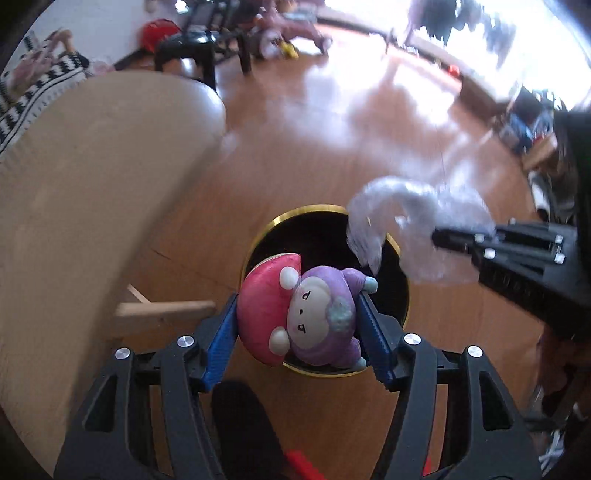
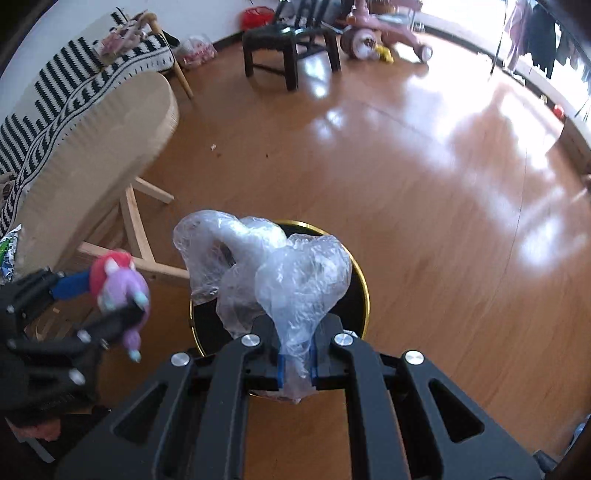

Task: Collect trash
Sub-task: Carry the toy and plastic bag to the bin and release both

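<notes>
The left gripper (image 1: 297,328) clamps a mushroom-capped toy figure (image 1: 299,314) between its blue pads, directly above the gold-rimmed black bin (image 1: 404,295) on the wooden floor (image 1: 295,166). In the right wrist view, the right gripper (image 2: 297,363) pinches a crumpled clear plastic bag (image 2: 280,266) by its gathered neck over the same bin. The film looks light, limp and slippery; the bunched neck seems the surest hold.

Probably a home living room: wooden floor (image 2: 369,177), striped sofa throw (image 2: 55,110), child's tricycle (image 2: 384,33).

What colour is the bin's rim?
Gold, around a black bin rim; clearest in the left wrist view.
</notes>
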